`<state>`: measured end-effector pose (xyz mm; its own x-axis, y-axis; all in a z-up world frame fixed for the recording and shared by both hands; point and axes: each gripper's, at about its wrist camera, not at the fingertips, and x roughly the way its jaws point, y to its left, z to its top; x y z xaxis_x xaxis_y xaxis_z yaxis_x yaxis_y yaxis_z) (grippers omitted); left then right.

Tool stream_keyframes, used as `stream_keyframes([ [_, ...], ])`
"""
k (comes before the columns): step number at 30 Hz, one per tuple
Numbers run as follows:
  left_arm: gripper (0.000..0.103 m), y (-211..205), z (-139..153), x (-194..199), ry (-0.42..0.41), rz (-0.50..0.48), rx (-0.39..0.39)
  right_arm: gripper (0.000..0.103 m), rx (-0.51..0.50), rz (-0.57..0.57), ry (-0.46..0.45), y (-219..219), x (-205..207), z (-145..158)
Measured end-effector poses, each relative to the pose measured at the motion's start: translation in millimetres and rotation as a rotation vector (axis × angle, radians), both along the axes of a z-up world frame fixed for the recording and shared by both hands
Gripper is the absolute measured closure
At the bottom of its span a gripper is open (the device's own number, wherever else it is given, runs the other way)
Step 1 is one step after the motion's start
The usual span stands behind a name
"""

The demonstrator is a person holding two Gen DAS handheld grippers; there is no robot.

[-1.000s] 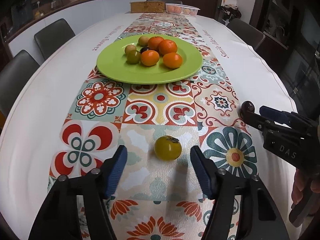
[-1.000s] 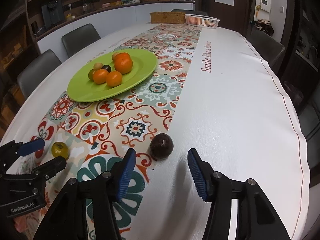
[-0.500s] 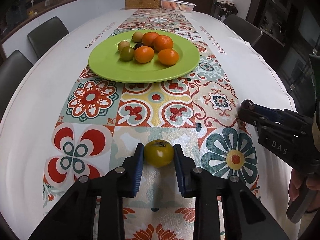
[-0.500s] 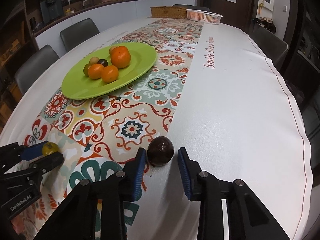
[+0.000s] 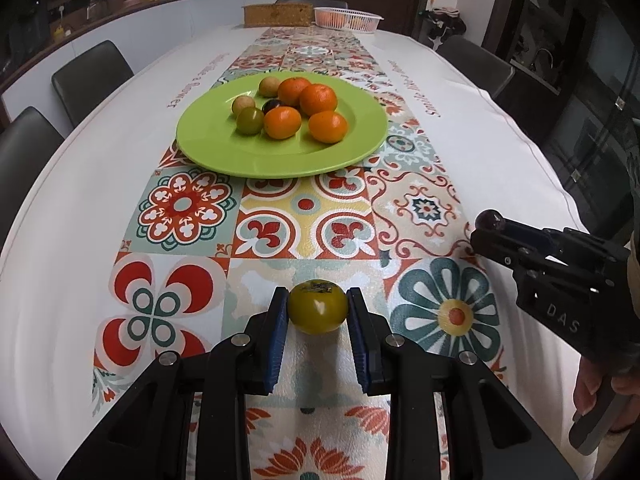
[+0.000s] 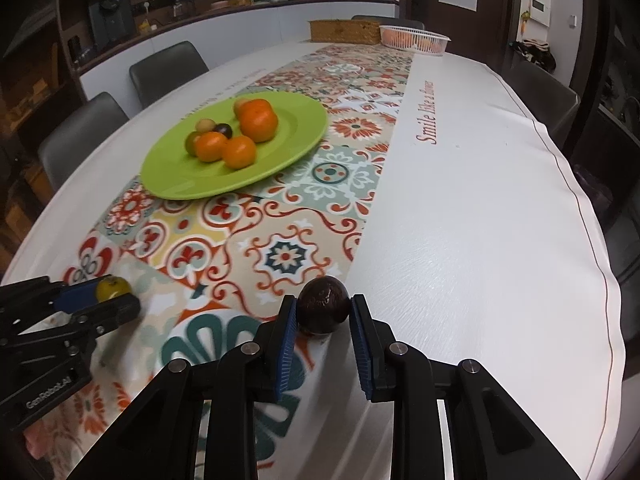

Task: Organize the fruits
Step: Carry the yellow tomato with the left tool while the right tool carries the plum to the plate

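Inventory by count.

- Plate (image 5: 224,160), green: one.
- Oranges (image 5: 318,99) on the plate: four.
- Small tan fruits (image 5: 243,104) on the plate: two.
- Green fruit (image 5: 249,120) on the plate: one.
- Small dark fruit (image 5: 273,104) on the plate: one.
- Yellow-green fruit (image 5: 317,311) off the plate: one.
- Dark round fruit (image 6: 324,305) off the plate: one.
- Grippers: two, a left gripper (image 5: 317,320) and a right gripper (image 6: 323,314).
- Basket (image 5: 347,19), white: one.
- Woven box (image 5: 278,15): one.
- Chairs (image 5: 90,76): at least four in view.
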<state>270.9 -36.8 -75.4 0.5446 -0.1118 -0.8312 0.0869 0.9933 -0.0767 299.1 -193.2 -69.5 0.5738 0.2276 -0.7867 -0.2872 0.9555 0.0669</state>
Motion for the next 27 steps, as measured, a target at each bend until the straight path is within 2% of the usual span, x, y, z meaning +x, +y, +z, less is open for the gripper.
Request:
stream_keyframes([
  [15, 0.074, 3.5, 39.3, -34.7, -0.089, -0.038, -0.018, 0.075, 0.044, 0.031, -0.079, 13.4, -47.4, 41.7],
  [27, 0.074, 15.1, 70.3, -46.3, -0.165, -0.058, -0.022, 0.075, 0.073, 0.031, -0.146, 26.4, -62.9, 71.4],
])
